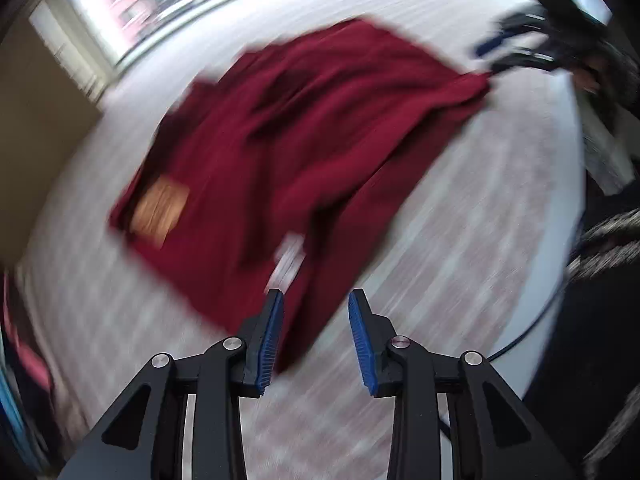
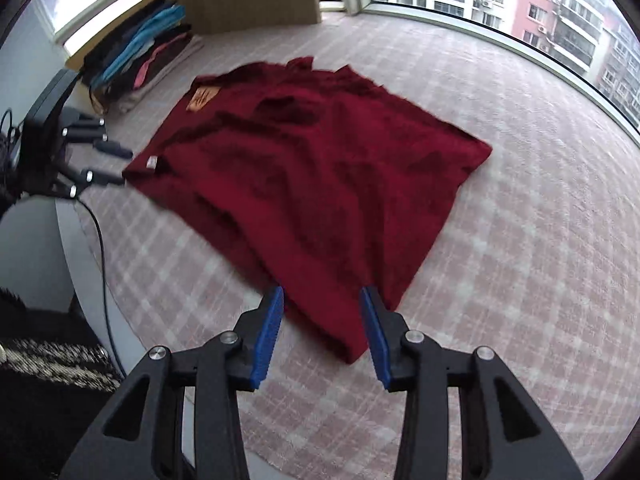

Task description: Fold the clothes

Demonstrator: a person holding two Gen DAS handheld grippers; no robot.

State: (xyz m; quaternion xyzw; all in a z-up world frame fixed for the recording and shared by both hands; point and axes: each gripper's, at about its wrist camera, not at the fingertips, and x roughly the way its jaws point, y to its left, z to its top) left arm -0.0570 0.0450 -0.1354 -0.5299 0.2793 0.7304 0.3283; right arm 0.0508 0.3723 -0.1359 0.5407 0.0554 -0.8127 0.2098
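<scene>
The right gripper (image 2: 322, 334) is held spread, a corner of the dark red garment (image 2: 312, 184) lying between its blue pads (image 2: 266, 340) (nothing pinched). The left gripper (image 1: 316, 340) is likewise spread over the garment's edge. Beyond, the garment is spread on the checked table covering (image 2: 500, 240), with stacked folded clothes (image 2: 148, 56) far left.

Left gripper (image 1: 316, 336): jaws parted, blue pads (image 1: 270, 344) facing each other, aimed toward 12 o'clock, view motion-blurred. Right gripper (image 2: 322, 334): jaws parted, blue pads (image 2: 376, 340) spread wide, pointed toward 12 o'clock, held low and level.
</scene>
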